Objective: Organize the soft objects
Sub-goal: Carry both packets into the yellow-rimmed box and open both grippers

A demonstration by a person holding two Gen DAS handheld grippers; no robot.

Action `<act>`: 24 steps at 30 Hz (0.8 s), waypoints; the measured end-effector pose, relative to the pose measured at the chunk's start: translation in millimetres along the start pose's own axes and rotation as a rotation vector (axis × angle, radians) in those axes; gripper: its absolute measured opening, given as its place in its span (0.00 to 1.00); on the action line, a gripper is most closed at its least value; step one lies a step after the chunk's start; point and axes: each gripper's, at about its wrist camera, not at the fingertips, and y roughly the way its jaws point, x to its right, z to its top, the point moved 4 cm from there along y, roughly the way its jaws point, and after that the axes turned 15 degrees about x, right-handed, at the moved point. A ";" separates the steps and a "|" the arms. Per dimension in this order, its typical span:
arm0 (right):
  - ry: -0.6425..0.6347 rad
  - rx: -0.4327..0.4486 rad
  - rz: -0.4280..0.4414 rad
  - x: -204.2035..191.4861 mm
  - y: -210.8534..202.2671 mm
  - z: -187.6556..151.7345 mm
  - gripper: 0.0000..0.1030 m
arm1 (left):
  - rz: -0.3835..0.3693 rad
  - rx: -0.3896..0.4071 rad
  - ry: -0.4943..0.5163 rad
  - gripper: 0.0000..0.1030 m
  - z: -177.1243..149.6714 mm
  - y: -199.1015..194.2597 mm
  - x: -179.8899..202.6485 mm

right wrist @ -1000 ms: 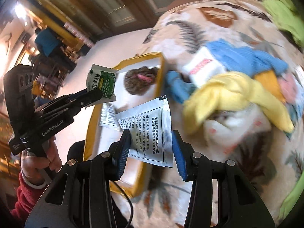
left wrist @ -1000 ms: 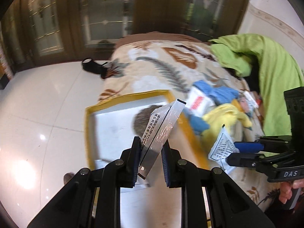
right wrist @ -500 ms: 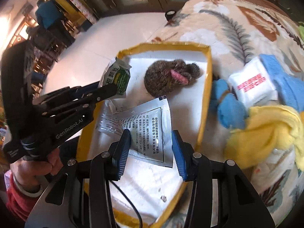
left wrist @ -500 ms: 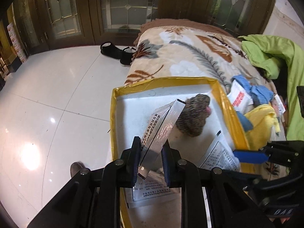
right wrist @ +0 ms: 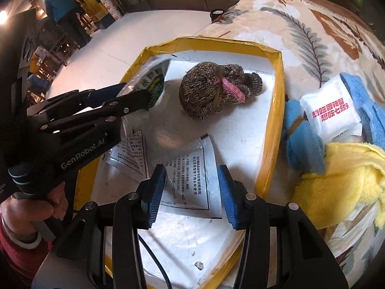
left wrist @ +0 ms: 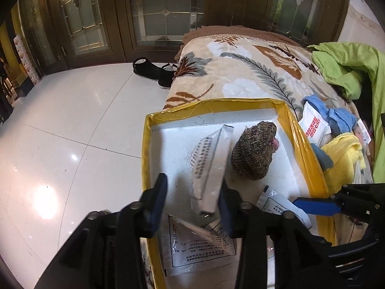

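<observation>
Both grippers are held over the tray [right wrist: 276, 110], a white tray with a yellow taped rim, set on the leaf-print blanket [left wrist: 252, 77].

The left gripper [left wrist: 192, 203] is caught mid-release: its jaws are opening, and a green-and-white sachet [left wrist: 211, 166] is seen standing between them, tilted, leaning against the right-hand pad and clear of the other. From the right wrist view the same sachet [right wrist: 154, 82] is seen sticking out past the left fingertips, above the tray's far-left corner.

The right gripper [right wrist: 192, 195] is spread too, jaws opening a touch. A flat white sachet [right wrist: 192, 180] is laid on the tray floor right between its pads, and no squeeze on it can be made out. 1 more sachet [right wrist: 130, 151] is lying just to its left, partly under the left gripper.

A knitted brown bundle [right wrist: 216, 89] with a pink bit is parked in the tray's far part, well apart from both claws.

Outside the tray, on the blanket to the right, a white packet [right wrist: 332, 118] with red print, blue cloths [right wrist: 303, 144] and a yellow towel [right wrist: 341, 183] are piled up.
</observation>
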 end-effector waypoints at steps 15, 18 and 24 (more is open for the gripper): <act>0.176 0.112 0.067 23.6 -56.5 -1.5 0.43 | 0.011 0.131 0.058 0.69 25.0 -46.3 31.9; 0.198 0.140 0.067 30.7 -72.0 -2.0 0.43 | -0.003 0.138 0.069 0.69 27.7 -52.5 43.5; 0.260 0.188 0.051 59.1 -104.1 -9.6 0.43 | -0.053 0.135 0.058 0.69 32.3 -66.0 62.8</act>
